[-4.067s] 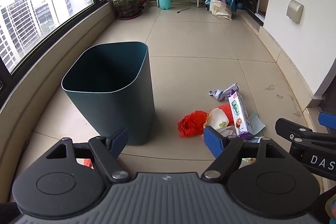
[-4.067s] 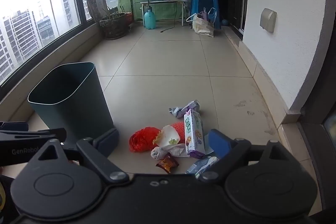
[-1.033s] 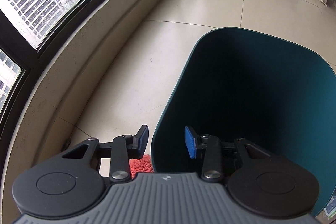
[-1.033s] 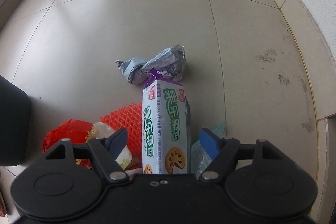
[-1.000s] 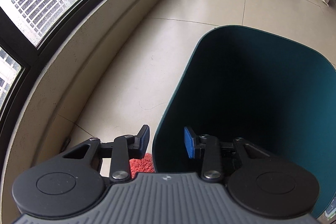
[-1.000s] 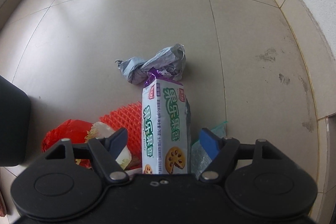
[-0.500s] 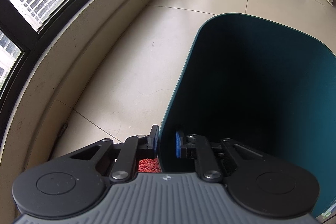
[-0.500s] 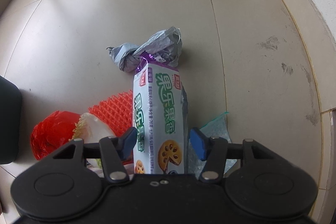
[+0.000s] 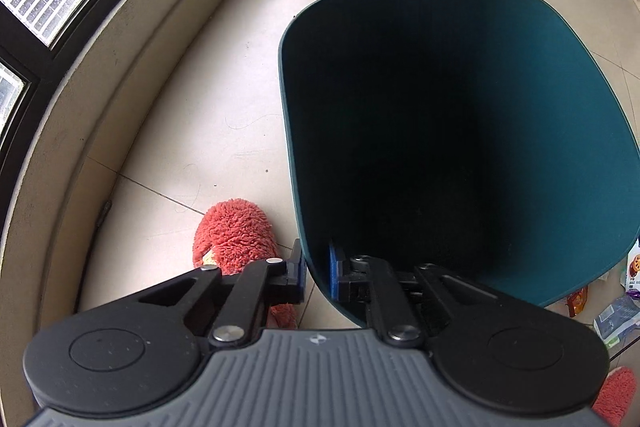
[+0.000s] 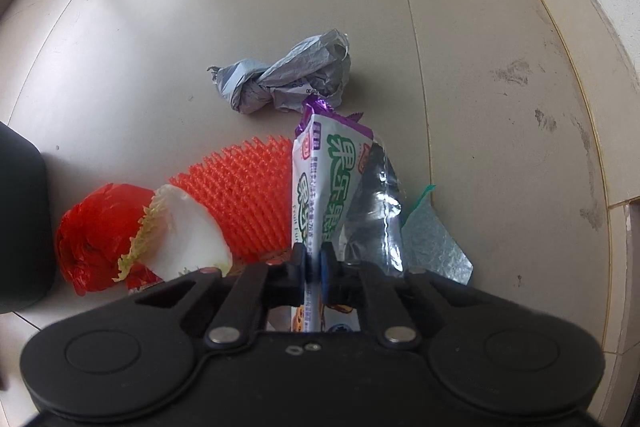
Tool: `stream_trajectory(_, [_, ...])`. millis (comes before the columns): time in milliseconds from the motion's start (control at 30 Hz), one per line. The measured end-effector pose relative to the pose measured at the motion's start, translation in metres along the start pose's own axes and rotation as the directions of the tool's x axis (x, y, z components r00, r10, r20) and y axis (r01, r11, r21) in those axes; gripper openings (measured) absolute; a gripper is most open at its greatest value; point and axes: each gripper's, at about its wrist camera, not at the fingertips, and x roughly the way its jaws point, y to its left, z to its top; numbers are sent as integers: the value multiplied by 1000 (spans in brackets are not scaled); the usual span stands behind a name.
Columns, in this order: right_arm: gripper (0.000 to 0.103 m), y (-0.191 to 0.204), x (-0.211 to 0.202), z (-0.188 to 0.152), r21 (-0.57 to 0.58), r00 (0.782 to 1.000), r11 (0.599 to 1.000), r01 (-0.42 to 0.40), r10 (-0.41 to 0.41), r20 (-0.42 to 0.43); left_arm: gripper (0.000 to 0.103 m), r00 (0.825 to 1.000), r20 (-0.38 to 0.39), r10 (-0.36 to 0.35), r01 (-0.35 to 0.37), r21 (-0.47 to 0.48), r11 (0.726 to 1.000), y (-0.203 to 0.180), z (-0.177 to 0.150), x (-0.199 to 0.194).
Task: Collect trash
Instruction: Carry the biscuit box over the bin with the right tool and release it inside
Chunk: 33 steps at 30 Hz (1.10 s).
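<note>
Bin (image 9: 460, 131) first, being the largest: a dark teal plastic shell, stiff yet light by the look of it, best taken at the rim, where the left claw (image 9: 316, 269) is clamped on the near wall. Next, the snack wrapper (image 10: 328, 187) on the floor, just right of the orange foam net (image 10: 248, 203): thin, crinkly, slippery film that likely weighs almost nothing. The right claw (image 10: 314, 265) is pinched shut on its near end. Green Chinese characters run down its white face; "Fruit" is partly legible. Farther off lies a grey knotted bag (image 10: 288, 75).
</note>
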Motion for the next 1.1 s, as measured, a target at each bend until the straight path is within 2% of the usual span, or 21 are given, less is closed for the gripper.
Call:
stream_trajectory(133, [5,5,-48,14,-70,998,997,-13,16,53,10,1000,10,1,0,-7,1000,1,0,2])
stream_trajectory(233, [5,17,-100,29,-121,988,990,-71,86,128,10,1000,11,-17,18,-26,1000,16,7,8])
stream_trajectory(333, [5,38,-158,41,-173,964,974,-147,181,197,10,1000,16,-23,23,-29,999,20,5,11])
stream_trajectory(400, [5,62,-197,46,-239,940,953,-189,245,236,10,999,18,-31,31,-37,999,25,0,14])
stream_trajectory(567, [5,134,-255,51,-389,893,887,-250,366,263,10,998,13,-54,55,-60,997,31,1,13])
stream_trajectory(733, [5,202,-261,52,-466,871,832,-302,439,221,10,998,15,-59,60,-54,997,36,-2,22])
stream_trajectory(867, [5,253,-249,59,-503,868,800,-327,464,175,10,998,12,-64,64,-47,997,36,-2,24])
stream_trajectory(967, [5,282,-232,55,-525,882,787,-324,453,134,10,998,9,-63,63,-41,997,34,-2,23])
stream_trajectory(1100, [6,311,-200,49,-561,913,779,-281,397,94,10,997,8,-74,74,-44,996,36,-2,25])
